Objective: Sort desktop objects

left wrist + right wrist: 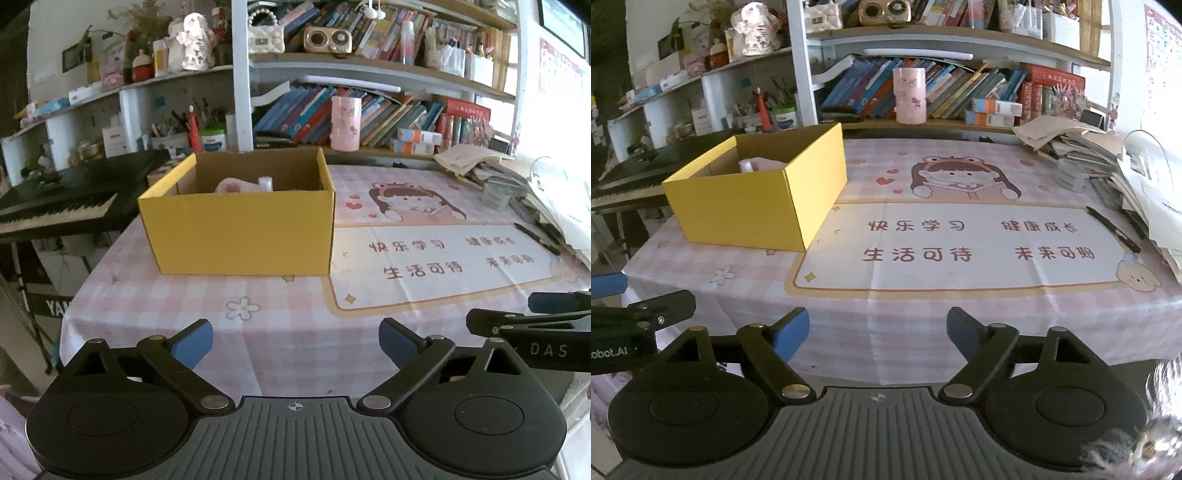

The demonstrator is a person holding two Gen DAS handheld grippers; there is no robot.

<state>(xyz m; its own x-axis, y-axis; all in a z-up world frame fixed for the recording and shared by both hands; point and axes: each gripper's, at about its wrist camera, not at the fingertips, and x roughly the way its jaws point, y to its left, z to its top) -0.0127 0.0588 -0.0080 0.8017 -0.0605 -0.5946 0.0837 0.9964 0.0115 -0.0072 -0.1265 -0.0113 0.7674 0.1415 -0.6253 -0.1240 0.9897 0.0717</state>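
Observation:
A yellow cardboard box stands open on the pink checked tablecloth; the right wrist view has the same box at the left. Inside it lie a pink plush item and a small white bottle. A black pen lies on the cloth at the right, also seen as the pen in the left wrist view. My left gripper is open over the near table edge, nothing between its blue pads. My right gripper is open too and holds nothing.
A messy stack of papers and books fills the table's right side. A pink cup stands on the shelf behind. A black keyboard piano sits left of the table. The right gripper's body shows beside my left one.

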